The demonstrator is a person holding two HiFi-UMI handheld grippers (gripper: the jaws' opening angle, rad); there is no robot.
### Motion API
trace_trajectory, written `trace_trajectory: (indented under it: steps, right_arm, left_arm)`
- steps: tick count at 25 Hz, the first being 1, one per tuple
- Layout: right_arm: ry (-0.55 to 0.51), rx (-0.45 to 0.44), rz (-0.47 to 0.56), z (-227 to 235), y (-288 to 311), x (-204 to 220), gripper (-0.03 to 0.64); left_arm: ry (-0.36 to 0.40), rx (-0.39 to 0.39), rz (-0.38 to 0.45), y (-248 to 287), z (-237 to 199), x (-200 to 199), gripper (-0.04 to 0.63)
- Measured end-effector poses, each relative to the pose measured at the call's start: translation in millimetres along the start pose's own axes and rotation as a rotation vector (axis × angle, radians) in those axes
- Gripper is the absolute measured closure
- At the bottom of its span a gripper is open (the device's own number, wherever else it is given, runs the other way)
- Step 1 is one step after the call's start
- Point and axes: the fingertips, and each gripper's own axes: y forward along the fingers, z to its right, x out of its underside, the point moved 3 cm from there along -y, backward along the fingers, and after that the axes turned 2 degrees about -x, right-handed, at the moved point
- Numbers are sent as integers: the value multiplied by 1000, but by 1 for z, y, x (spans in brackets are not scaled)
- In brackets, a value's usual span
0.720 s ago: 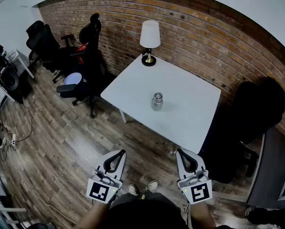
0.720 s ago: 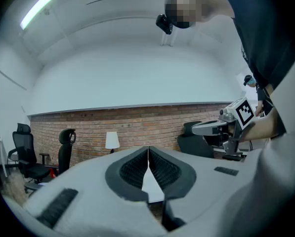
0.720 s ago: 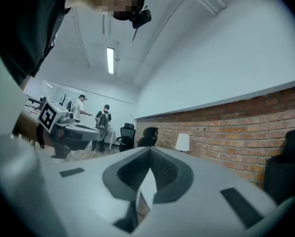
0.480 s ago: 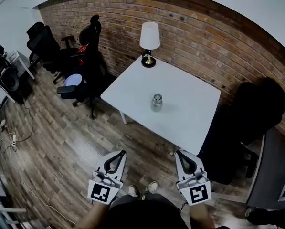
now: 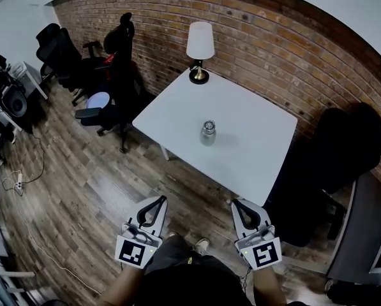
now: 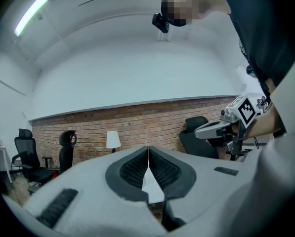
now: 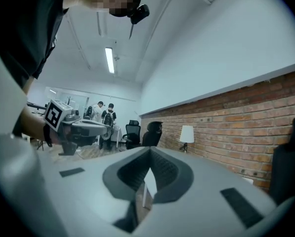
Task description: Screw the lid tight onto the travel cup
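The left gripper (image 5: 153,209) is held level and low in front of the person. In its own view its jaws are pressed together, with only a hairline seam between the ribbed pads (image 6: 134,169), and nothing is gripped. The right gripper (image 5: 244,210) is closed the same way and is likewise empty. Both are held over the wooden floor (image 5: 94,190), well apart from the white table (image 5: 257,155).

The travel cup (image 5: 207,133) stands upright and alone near the middle of that table. A table lamp (image 5: 200,46) is set at the far corner by the brick wall (image 5: 292,50).

The task is judged not yet begun, and the approach is the step in hand. To do it well, both sets of jaws should be opened before the cup is reached. The body should be clamped low by one gripper so that it cannot spin or tip. The lid (image 5: 209,125) should be taken squarely from above by the other, kept level so that the thread is not crossed, and turned until it binds.

The lid is seen only as a small paler cap, so whether it is loose, part-threaded or already tight cannot be told. In neither gripper view can the cup be made out, and only a sliver of tabletop shows past the closed jaws. The dark bulk to the right of the table is too black to be named with certainty.
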Motion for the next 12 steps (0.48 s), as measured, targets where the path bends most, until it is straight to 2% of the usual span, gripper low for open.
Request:
trace_trajectory:
  steps: [6, 12]
  right_arm:
    - [27, 0, -60, 8, 14, 16, 604]
    - [31, 35, -58, 34, 50, 18, 603]
  left_arm:
    - [-22, 18, -4, 21, -8, 7, 569]
    - [-34, 68, -18, 68, -30, 25, 569]
